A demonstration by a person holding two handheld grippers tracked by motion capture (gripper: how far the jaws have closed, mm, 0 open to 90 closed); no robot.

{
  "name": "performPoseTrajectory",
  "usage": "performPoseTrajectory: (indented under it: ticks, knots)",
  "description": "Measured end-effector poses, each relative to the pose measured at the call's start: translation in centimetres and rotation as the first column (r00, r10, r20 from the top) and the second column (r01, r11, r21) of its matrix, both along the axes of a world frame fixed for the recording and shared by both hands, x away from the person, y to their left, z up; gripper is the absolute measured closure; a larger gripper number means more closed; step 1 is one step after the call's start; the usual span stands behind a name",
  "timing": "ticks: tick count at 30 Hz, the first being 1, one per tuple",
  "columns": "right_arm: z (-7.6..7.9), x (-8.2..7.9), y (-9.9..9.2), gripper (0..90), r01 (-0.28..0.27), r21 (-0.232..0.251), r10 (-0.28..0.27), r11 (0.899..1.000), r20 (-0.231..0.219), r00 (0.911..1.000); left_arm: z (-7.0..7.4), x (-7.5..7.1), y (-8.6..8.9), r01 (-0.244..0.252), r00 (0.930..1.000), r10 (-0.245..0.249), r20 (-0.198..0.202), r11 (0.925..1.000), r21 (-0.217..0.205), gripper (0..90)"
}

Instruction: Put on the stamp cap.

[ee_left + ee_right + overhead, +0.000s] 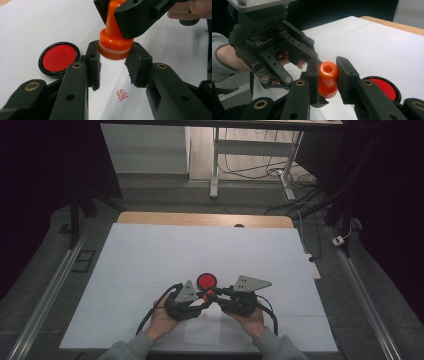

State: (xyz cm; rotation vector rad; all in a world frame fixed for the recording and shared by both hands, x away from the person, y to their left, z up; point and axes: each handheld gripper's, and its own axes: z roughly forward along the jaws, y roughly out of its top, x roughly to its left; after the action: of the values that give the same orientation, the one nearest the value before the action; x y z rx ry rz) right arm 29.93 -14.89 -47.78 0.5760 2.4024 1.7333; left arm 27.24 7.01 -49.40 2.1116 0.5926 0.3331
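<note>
Both tools meet over the near middle of the white-covered worktop. Orange stamp upright, held above the paper. Right tool pinches its narrow handle, jaws pressed on either side. Left tool pinches the wide base, a pad touching each flank. Red ink pad, round, black-rimmed, lid off, lies flat just beside the stamp, on the far side in the high view. Red printed mark on the paper between the left tool's jaws, with a fainter print just beside it. Grey sleeves at the near edge.
</note>
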Motion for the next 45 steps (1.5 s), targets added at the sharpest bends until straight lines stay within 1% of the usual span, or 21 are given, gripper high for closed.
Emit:
performPoseTrajectory:
  ticks: [3,6,8,17,24,28,38,45]
  knots:
    - [0.00,0.00,-0.01,72.1,0.000,0.002,0.000,1.000,0.000,1.0000,0.01,-0.06,-0.02,-0.001,1.0000,0.001,0.005,1.0000,0.003,64.6]
    - [-0.03,-0.03,0.02,72.2,0.000,0.002,0.000,1.000,0.001,1.0000,0.03,-0.17,-0.04,-0.002,0.9998,0.001,0.019,0.9999,0.012,64.9]
    - [0.00,-0.02,0.00,72.3,0.001,0.005,-0.001,1.000,0.003,1.0000,0.04,-0.18,-0.04,-0.003,0.9998,0.003,0.018,1.0000,0.003,64.9]
    - [0.05,-0.06,-0.04,72.3,0.002,0.009,-0.002,1.000,0.004,1.0000,0.07,-0.24,-0.06,-0.006,0.9997,0.006,0.024,1.0000,0.003,65.0]
    - [-0.03,-0.05,0.01,72.4,0.003,0.003,-0.003,1.000,0.005,1.0000,-0.03,-0.20,-0.07,-0.008,0.9998,0.008,0.019,1.0000,0.005,65.0]
    - [-0.03,-0.07,-0.01,72.5,0.005,0.009,-0.005,1.000,0.005,1.0000,0.00,-0.36,-0.07,-0.015,0.9994,0.015,0.030,0.9999,0.001,65.1]
    - [-0.12,-0.16,0.06,72.7,0.006,0.002,-0.006,1.000,0.015,0.9999,-0.14,-0.45,-0.14,-0.026,0.9993,0.026,0.027,0.9997,-0.001,65.1]
    - [-0.09,-0.23,0.07,72.8,0.003,0.005,-0.003,1.000,0.021,0.9998,-0.05,-0.60,-0.15,-0.031,0.9988,0.030,0.037,0.9995,0.004,65.1]
